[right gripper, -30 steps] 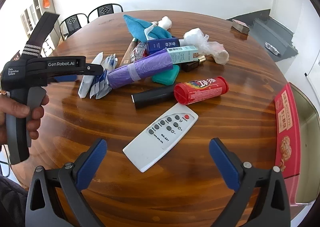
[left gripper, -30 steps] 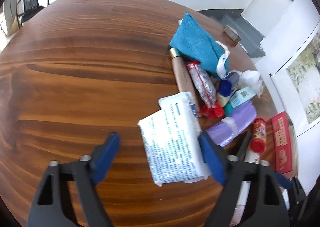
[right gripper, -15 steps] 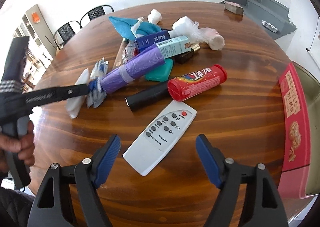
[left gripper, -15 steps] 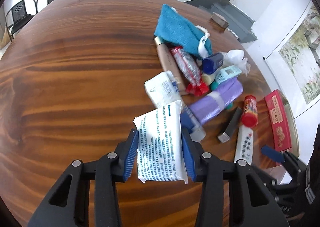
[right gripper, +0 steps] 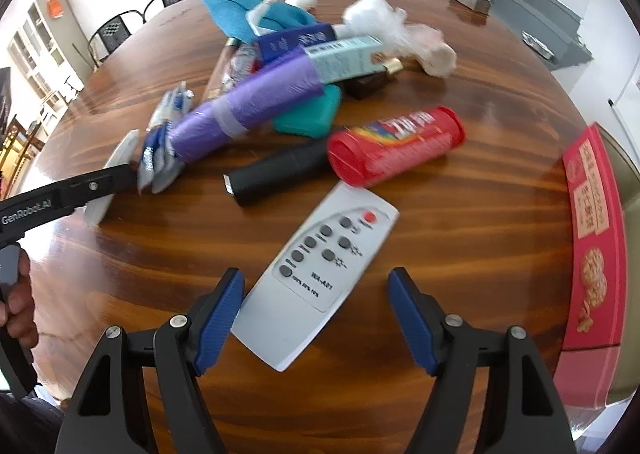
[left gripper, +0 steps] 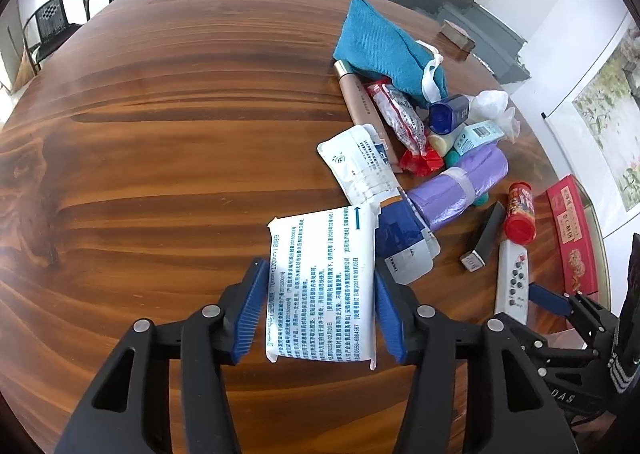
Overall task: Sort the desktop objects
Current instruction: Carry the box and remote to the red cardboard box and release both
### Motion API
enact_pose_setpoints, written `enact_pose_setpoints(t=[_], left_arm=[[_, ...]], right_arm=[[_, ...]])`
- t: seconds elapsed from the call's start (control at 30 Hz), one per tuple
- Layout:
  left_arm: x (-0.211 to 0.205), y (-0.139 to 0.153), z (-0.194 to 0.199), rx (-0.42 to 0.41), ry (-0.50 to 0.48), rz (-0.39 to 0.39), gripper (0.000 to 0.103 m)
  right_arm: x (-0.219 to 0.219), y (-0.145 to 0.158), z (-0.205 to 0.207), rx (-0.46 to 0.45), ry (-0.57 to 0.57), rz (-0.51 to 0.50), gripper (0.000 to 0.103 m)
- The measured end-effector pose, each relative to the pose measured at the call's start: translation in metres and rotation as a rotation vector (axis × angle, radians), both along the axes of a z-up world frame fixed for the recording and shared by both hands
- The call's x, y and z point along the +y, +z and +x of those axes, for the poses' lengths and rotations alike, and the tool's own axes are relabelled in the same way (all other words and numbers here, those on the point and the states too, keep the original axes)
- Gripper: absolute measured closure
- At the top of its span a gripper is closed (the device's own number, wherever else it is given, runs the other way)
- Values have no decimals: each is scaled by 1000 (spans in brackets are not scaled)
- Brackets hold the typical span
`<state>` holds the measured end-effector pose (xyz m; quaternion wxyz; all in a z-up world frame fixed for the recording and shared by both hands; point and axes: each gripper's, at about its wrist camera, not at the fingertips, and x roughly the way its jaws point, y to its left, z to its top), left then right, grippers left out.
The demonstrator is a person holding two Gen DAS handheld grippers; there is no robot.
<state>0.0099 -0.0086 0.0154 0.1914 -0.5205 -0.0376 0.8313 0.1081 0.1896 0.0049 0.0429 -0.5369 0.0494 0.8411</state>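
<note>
Both grippers moved in on their things: the left one onto a white packet, the right one toward the remote.

Left gripper had closed on the printed white packet, pulled it out of the pile, then its jaws loosened a little; I cannot tell if the pads still pressed it. Right gripper had dropped lower and its jaws had been closing, still wide, around the near end of the grey remote lying on the wooden table, not touching it. Sorting looked barely begun.

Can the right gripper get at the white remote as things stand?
Probably yes: the right gripper hangs open just over the white remote, whose near end lies between its fingers, with nothing on top of it.
</note>
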Motion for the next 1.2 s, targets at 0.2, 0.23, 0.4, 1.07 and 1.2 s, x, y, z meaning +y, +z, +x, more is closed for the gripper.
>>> enact_pose_setpoints(t=[0.2, 0.23, 0.4, 1.07, 1.2], left_arm=[[8, 0, 4, 4, -37, -32, 49], [11, 0, 6, 5, -44, -41, 54], [17, 5, 16, 42, -62, -82, 54], [32, 60, 43, 233, -80, -168, 54], [56, 74, 51, 270, -129, -160, 54]], right_arm=[[3, 0, 6, -6, -8, 42, 33], [2, 1, 6, -6, -5, 52, 37], [2, 3, 5, 1, 0, 56, 56], [30, 55, 0, 173, 3, -24, 59], [49, 71, 9, 216, -26, -27, 59]])
